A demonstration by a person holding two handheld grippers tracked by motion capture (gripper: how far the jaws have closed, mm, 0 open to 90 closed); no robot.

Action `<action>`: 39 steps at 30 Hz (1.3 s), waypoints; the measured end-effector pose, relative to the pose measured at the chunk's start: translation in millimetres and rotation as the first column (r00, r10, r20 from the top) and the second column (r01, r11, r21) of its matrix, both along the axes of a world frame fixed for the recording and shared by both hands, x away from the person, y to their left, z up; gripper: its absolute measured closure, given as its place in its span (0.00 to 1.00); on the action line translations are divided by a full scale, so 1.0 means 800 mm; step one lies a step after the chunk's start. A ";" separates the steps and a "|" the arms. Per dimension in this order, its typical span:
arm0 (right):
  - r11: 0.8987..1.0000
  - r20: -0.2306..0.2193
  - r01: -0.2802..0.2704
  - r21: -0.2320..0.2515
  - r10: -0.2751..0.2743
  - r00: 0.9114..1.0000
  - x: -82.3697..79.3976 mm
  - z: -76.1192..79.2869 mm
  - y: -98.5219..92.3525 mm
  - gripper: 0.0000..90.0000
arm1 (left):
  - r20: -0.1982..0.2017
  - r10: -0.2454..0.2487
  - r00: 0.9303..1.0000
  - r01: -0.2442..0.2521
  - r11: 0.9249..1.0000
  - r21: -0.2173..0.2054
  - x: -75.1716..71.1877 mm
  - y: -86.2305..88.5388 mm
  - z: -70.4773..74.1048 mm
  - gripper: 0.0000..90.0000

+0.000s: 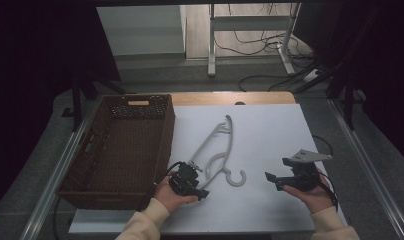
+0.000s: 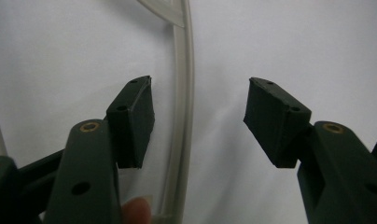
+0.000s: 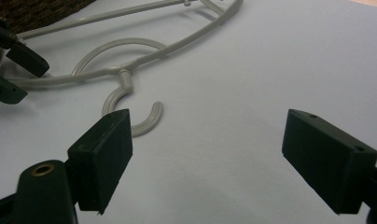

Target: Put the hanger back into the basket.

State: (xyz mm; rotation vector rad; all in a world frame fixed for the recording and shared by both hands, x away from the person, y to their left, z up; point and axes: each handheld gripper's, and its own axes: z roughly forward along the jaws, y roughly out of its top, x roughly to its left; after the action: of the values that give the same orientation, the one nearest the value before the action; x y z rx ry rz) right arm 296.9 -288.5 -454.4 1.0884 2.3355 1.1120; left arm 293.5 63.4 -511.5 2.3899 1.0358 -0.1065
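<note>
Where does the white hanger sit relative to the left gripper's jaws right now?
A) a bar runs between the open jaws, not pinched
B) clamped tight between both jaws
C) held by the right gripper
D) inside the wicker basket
A: in the left gripper view a bar of the hanger runs up between the jaws of the left gripper, with clear gaps to both pads.

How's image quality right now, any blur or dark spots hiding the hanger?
High view: dim, surroundings dark, but the white hanger reads clearly on the pale table. Left gripper view: soft focus, the hanger's bar between the left gripper pads slightly blurred. Right gripper view: hanger hook fairly sharp, no glare.
</note>
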 end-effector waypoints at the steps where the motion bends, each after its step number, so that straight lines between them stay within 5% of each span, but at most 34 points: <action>1: 1.000 -0.001 -0.001 0.000 0.001 1.000 0.000 0.000 0.000 0.18 | -0.001 -0.001 1.000 0.001 1.000 0.001 0.000 0.000 -0.001 0.46; 16: 1.000 -0.002 -0.003 -0.004 0.003 1.000 0.001 -0.001 0.001 0.18 | -0.012 -0.010 1.000 0.010 1.000 -0.004 -0.002 -0.003 -0.003 0.60; 23: 1.000 -0.003 -0.003 -0.006 0.003 1.000 0.000 -0.001 0.003 0.18 | 0.040 -0.012 0.999 0.009 0.997 0.075 -0.007 -0.015 -0.002 0.68; 39: 1.000 0.000 0.001 -0.007 -0.001 1.000 0.002 -0.001 0.003 0.18 | 0.043 0.023 0.999 -0.026 0.996 0.084 -0.005 -0.013 -0.002 0.83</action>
State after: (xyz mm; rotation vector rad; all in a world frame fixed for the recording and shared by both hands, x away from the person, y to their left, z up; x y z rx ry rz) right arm 298.3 -286.3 -454.8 1.0864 2.3367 1.1022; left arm 289.2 52.7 -513.5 2.4435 1.0693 -0.0033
